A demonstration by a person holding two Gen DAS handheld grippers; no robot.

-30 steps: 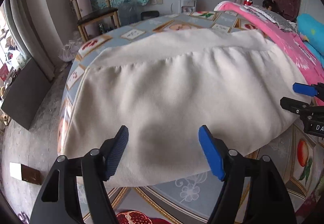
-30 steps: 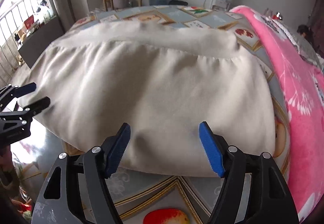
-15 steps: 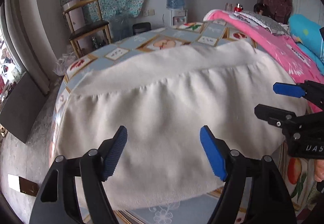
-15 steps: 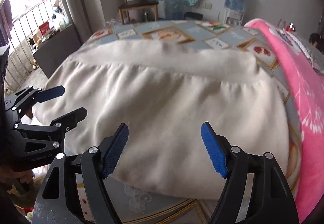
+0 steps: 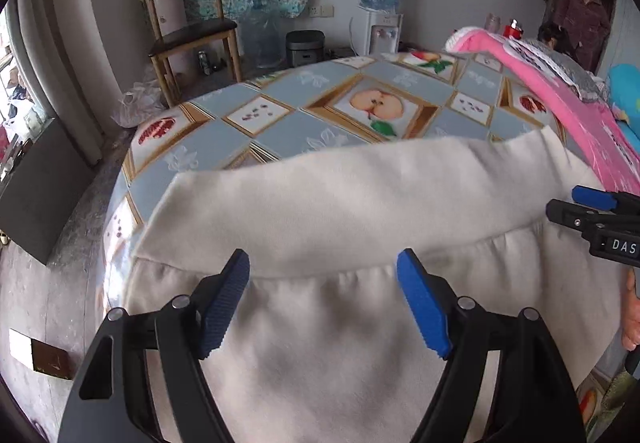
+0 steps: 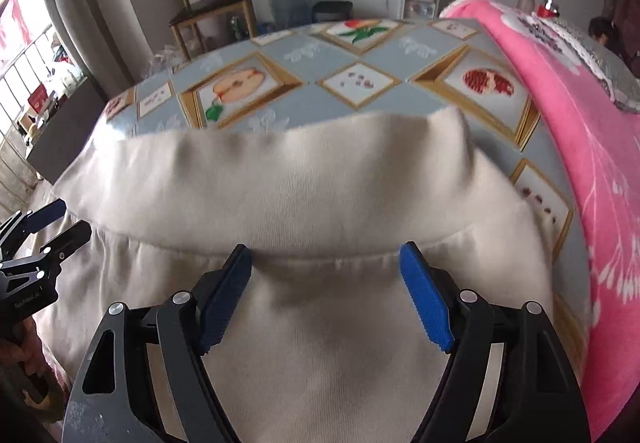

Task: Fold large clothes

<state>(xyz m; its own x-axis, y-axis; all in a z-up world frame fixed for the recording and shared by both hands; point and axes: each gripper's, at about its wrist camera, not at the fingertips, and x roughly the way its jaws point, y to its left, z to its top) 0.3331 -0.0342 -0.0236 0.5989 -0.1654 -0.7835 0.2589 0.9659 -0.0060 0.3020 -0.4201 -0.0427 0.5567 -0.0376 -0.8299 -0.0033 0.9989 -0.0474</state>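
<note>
Both grippers have advanced toward the far side since the earlier frames; the garment's gathered seam, formerly well ahead of them, now sits level with the fingertips.

Item 1: cream garment. Location: spread flat on the fruit-print tablecloth, near half of the table. Its plain band forms the far edge; the gathered body runs toward you. Long axis: left to right, parallel to the band; the band faces the far wall. A pink blanket lies just beside its right edge.

Item 2: left gripper. Jaws apart, nothing between them, over the left part of the seam.

Item 3: right gripper. Jaws apart, empty, over the right part of the seam. Whether either tool touches the cloth cannot be told.

Handling note, as judged: the step in hand looks like reaching for the band to fold it back toward you.
- Lower both tools evenly.
- Pinch the band at matching points either side of centre.
- Take every layer, not the top one alone.
- Keep the far right corner, which stands up slightly, from curling under.
- Draw both sides together so the fold line stays parallel to the long axis.
</note>
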